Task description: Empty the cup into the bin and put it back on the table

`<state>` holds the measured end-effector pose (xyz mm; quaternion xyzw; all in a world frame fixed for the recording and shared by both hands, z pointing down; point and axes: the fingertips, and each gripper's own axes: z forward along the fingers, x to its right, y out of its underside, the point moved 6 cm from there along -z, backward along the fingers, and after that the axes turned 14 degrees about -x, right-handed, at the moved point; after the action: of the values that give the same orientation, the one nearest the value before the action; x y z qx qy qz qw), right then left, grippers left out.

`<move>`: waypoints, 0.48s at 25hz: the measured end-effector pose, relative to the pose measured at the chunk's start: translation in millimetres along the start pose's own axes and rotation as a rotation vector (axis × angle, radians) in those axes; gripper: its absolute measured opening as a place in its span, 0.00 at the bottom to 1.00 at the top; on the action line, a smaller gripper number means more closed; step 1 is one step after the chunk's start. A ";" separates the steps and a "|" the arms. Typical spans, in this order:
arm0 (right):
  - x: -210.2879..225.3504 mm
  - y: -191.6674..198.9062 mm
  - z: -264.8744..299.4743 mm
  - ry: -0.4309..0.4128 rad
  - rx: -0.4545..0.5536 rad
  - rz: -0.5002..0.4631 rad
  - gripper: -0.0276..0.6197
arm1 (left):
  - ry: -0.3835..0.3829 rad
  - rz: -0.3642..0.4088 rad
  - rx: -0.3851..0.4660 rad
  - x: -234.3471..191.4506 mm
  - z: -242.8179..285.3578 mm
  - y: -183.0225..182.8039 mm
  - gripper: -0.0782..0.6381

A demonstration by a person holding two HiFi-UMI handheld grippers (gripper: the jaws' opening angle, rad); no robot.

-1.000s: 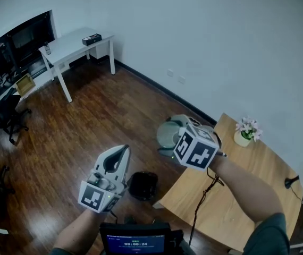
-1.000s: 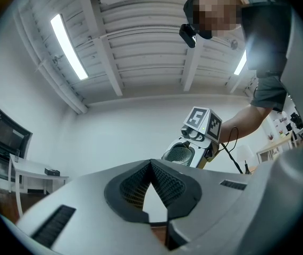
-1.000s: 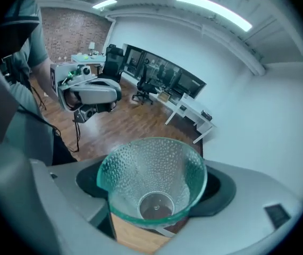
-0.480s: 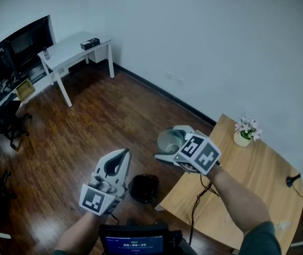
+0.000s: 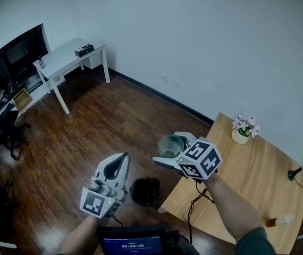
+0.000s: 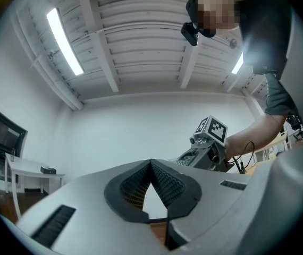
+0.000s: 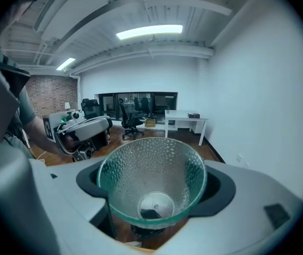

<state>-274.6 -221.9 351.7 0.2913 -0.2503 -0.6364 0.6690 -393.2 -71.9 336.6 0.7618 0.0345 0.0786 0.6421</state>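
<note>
My right gripper [image 5: 170,146] is shut on a clear dimpled glass cup [image 5: 169,144], held in the air past the wooden table's [image 5: 247,190] left edge. In the right gripper view the cup [image 7: 151,179] lies between the jaws with its mouth toward the camera and a small dark bit [image 7: 150,213] at its bottom. A black bin [image 5: 145,190] stands on the floor below and to the left of the cup. My left gripper [image 5: 120,158] hovers left of the bin, its jaws shut on nothing. In the left gripper view its pads [image 6: 165,182] meet at the tip.
A flower pot [image 5: 242,129], a small black object [image 5: 295,173] and a lying bottle [image 5: 279,220] are on the wooden table. A white desk [image 5: 69,54] and a black chair [image 5: 2,124] stand far left on the wood floor. A screen [image 5: 133,244] sits at the bottom edge.
The right gripper has turned and sunk a little with the cup, staying over the table's left edge. The left gripper has hardly moved. The head view has shifted slightly.
</note>
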 end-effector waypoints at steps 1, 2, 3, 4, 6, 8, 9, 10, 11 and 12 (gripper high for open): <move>-0.3 -0.6 -2.1 0.001 0.017 0.014 0.68 | 0.002 -0.001 0.003 -0.7 0.2 0.3 0.11; -0.3 -0.8 -4.3 0.003 0.033 0.029 0.68 | 0.006 -0.003 0.004 -1.0 0.8 0.9 0.11; -0.4 -0.4 -6.4 0.005 0.046 0.043 0.68 | 0.011 -0.006 0.004 -1.0 1.5 1.7 0.11; -0.8 0.4 -8.6 0.007 0.057 0.055 0.68 | 0.015 -0.010 0.003 -0.9 2.0 2.4 0.11; -2.6 1.8 -12.9 0.014 0.074 0.078 0.68 | 0.026 -0.017 0.001 -1.1 1.9 3.2 0.11; -5.0 3.3 -16.6 0.027 0.081 0.094 0.68 | 0.041 -0.024 -0.001 -2.5 1.4 4.2 0.11; -6.3 4.5 -18.5 0.037 0.082 0.102 0.68 | 0.050 -0.029 -0.002 -3.4 1.4 5.3 0.11; -7.7 6.1 -20.6 0.048 0.084 0.110 0.68 | 0.059 -0.035 -0.003 -4.2 1.9 6.7 0.11; -9.1 8.1 -23.1 0.060 0.086 0.120 0.68 | 0.068 -0.043 -0.003 -4.7 2.9 8.0 0.11; -10.4 10.2 -25.8 0.071 0.087 0.131 0.68 | 0.078 -0.050 -0.003 -4.9 4.4 8.9 0.11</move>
<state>-249.8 -209.5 341.1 0.3256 -0.2725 -0.5688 0.7044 -397.8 -78.5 344.3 0.7560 0.0784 0.0922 0.6433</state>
